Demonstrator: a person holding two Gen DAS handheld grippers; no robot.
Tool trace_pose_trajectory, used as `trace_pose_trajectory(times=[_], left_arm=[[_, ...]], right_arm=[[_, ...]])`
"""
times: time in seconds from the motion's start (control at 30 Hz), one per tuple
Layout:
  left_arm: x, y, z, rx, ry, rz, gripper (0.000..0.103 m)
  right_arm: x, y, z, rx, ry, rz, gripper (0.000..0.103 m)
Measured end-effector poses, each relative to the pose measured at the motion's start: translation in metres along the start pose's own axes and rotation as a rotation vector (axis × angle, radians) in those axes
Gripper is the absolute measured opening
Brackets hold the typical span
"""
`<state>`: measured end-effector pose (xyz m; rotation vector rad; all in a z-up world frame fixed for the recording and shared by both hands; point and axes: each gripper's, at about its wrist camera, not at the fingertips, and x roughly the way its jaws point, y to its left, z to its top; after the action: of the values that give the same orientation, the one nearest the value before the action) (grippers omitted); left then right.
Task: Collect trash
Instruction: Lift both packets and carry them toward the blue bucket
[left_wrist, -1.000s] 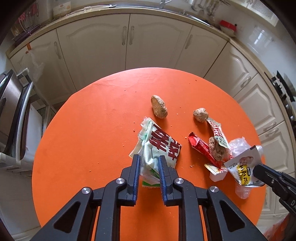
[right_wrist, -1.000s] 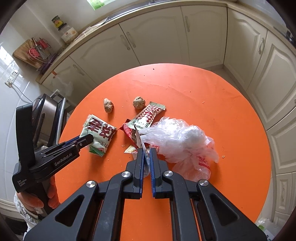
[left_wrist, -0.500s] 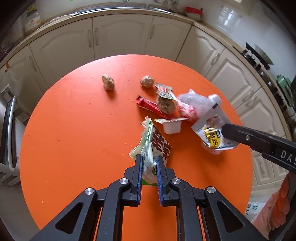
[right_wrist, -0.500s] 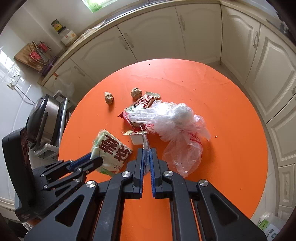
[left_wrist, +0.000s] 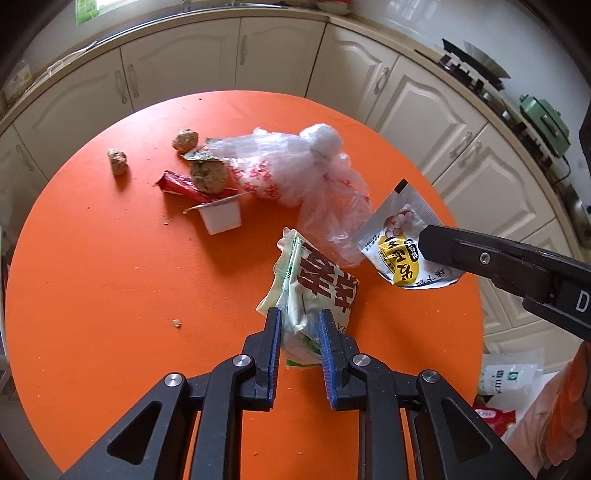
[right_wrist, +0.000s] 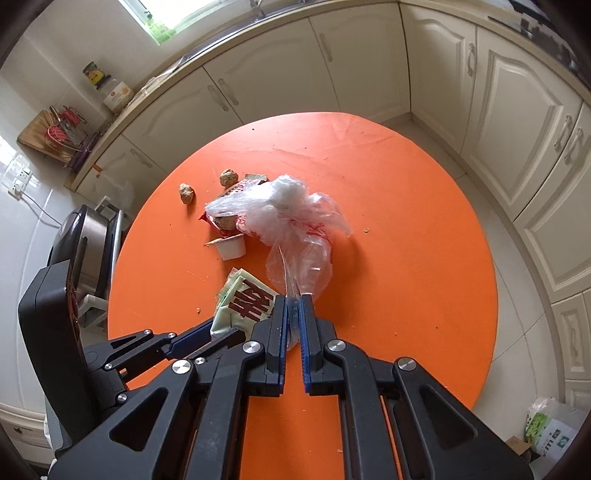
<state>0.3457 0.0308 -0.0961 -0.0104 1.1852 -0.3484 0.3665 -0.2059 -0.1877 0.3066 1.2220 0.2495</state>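
Mid-collection. My left fingers (left_wrist: 298, 345) are opening around the green-and-white snack wrapper (left_wrist: 314, 288), which sits between them above the near part of the orange surface (left_wrist: 110, 277). My right fingers (right_wrist: 294, 325) are pressed together on a small sachet (left_wrist: 402, 251), held beside the loose clear bag (right_wrist: 291, 225). Likely step: dropping the wrapper toward the bag. Next: get the bag mouth under it, then clear the white cup (left_wrist: 221, 218), red wrapper (left_wrist: 184, 184) and crumb lumps (left_wrist: 117, 161) at far left.

Home kitchen — cream cabinets (left_wrist: 280, 55), gas hob (left_wrist: 469, 70), sink edge, round orange table (right_wrist: 406, 221).
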Motion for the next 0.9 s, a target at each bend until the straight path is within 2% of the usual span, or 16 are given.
trace_pose_trajectory(times=[0.07, 0.17, 0.23, 0.37, 0.43, 0.5, 0.57, 0.6, 0.63, 0.9], left_arm=[[0.01, -0.01, 0.003, 0.014, 0.013, 0.0, 0.021], [0.029, -0.021, 0.006, 0.008, 0.07, 0.012, 0.037], [0.037, -0.026, 0.007, -0.003, 0.079, 0.013, 0.052], [0.046, -0.039, 0.011, 0.015, 0.079, 0.039, 0.061], [0.052, -0.046, 0.013, 0.032, 0.08, 0.063, 0.073], [0.058, -0.055, 0.013, 0.062, 0.061, 0.094, 0.076], [0.062, -0.061, 0.012, 0.078, 0.043, 0.126, 0.075], [0.063, -0.063, 0.011, 0.085, 0.03, 0.155, 0.071], [0.063, -0.066, 0.009, 0.091, 0.016, 0.15, 0.062], [0.061, -0.064, 0.007, 0.084, 0.017, 0.133, 0.056]], right_arm=[[-0.003, -0.01, -0.004, 0.017, -0.004, -0.005, 0.006], [-0.007, -0.025, -0.01, 0.05, -0.005, -0.011, 0.006], [-0.01, -0.034, -0.014, 0.067, -0.007, -0.017, 0.006], [-0.017, -0.052, -0.019, 0.098, -0.013, -0.027, 0.006], [-0.018, -0.058, -0.02, 0.111, -0.016, -0.027, 0.006], [-0.02, -0.061, -0.022, 0.116, -0.019, -0.023, 0.006], [-0.022, -0.065, -0.024, 0.117, -0.021, -0.019, 0.006], [-0.022, -0.066, -0.025, 0.118, -0.02, -0.019, 0.006], [-0.022, -0.066, -0.026, 0.119, -0.02, -0.018, 0.006], [-0.025, -0.074, -0.03, 0.135, -0.024, -0.013, 0.006]])
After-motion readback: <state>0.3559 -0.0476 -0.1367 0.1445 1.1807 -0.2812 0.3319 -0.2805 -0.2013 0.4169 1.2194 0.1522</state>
